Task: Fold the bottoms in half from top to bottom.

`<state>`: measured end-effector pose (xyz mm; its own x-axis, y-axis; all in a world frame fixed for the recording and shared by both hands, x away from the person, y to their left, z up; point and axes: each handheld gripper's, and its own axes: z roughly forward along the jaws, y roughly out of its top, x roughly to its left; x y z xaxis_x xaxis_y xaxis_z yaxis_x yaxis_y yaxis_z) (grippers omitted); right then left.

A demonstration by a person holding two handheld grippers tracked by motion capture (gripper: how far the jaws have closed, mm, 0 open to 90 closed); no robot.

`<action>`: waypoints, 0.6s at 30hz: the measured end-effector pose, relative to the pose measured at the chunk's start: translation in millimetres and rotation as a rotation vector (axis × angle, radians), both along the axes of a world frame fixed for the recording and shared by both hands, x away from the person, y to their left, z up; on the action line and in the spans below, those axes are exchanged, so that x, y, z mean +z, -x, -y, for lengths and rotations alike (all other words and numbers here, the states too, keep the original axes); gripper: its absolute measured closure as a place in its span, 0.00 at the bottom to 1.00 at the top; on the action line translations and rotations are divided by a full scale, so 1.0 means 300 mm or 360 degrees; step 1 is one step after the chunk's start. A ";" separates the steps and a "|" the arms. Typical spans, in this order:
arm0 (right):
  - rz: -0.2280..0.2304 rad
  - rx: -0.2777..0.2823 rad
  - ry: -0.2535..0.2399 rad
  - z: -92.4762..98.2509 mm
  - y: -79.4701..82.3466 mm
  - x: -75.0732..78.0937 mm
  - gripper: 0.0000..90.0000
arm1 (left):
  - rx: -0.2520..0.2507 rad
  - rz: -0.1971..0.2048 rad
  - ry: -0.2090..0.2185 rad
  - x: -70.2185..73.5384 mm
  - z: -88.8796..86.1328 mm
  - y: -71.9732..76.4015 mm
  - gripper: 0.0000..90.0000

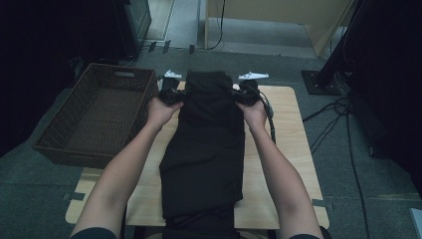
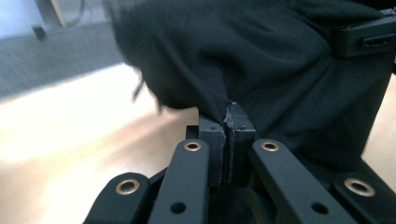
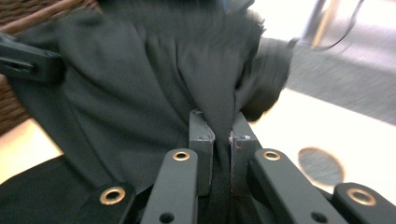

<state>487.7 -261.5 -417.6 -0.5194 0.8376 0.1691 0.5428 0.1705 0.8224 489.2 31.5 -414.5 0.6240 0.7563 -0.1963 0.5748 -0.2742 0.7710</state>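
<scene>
A black garment (image 1: 206, 149) lies lengthwise down the middle of the wooden table (image 1: 286, 149), its far end lifted off the board. My left gripper (image 1: 171, 94) is shut on the garment's far left edge, and black cloth (image 2: 261, 70) is pinched between its pads (image 2: 227, 123). My right gripper (image 1: 246, 93) is shut on the far right edge, with a fold of the cloth (image 3: 140, 93) squeezed between its pads (image 3: 222, 133). Both hands hold the grippers level with each other at the table's far end.
A brown wicker basket (image 1: 97, 114) stands empty just left of the table. Cables (image 1: 333, 119) run over the grey carpet on the right, beside a black stand base (image 1: 318, 79). A wooden panel (image 1: 278, 12) stands at the back.
</scene>
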 end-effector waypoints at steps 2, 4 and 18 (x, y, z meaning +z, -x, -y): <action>-0.0022 0.0037 0.0002 0.000 0.057 -0.017 0.93 | -0.0057 0.0006 -0.0006 -0.014 -0.005 0.066 0.98; -0.0027 0.0077 0.0000 0.000 0.127 -0.031 0.93 | -0.0113 0.0007 -0.0032 -0.028 -0.011 0.130 0.98; -0.0199 0.0175 0.0138 -0.013 0.299 -0.275 0.93 | -0.0194 -0.0171 -0.0249 -0.251 0.024 0.217 0.97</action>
